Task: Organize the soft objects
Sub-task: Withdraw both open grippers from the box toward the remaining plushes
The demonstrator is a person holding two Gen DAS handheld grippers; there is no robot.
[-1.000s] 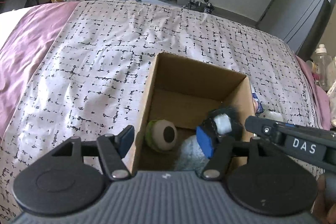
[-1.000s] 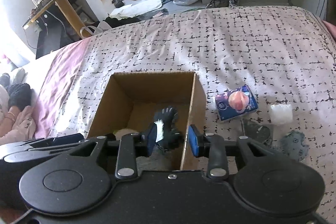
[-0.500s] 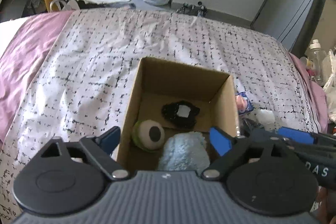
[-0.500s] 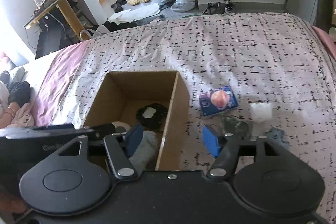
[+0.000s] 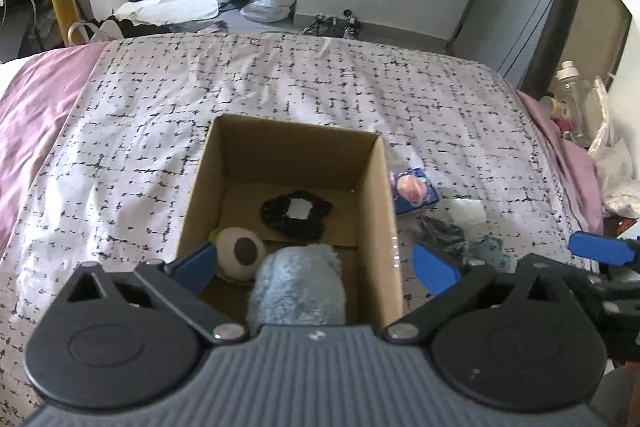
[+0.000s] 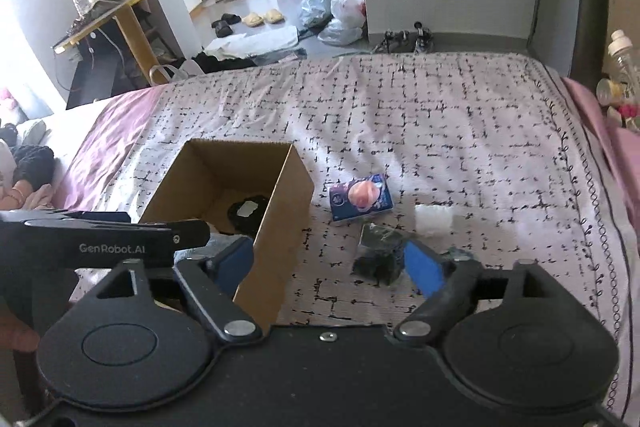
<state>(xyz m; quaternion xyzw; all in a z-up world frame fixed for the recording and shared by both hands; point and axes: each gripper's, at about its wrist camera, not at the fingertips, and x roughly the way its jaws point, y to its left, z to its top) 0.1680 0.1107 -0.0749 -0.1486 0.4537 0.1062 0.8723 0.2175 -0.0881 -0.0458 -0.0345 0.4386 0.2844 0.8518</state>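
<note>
Black toy (image 5: pixel 296 214) dropped into box (image 5: pixel 294 133), both tongs just spread wide and empty, toy ahead of left tongs (image 5: pixel 316 265).

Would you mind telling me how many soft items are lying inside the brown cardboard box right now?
3: a black item with a white patch toward the far wall, a round cream plush with a dark spot near-left, and a fluffy light-blue plush nearest. Others may be hidden underneath.

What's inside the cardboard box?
Three soft things lie in the cardboard box: a black pad with a white patch, a round plush eyeball and fluffy blue cloth. Its nearest corner is hidden.
</note>
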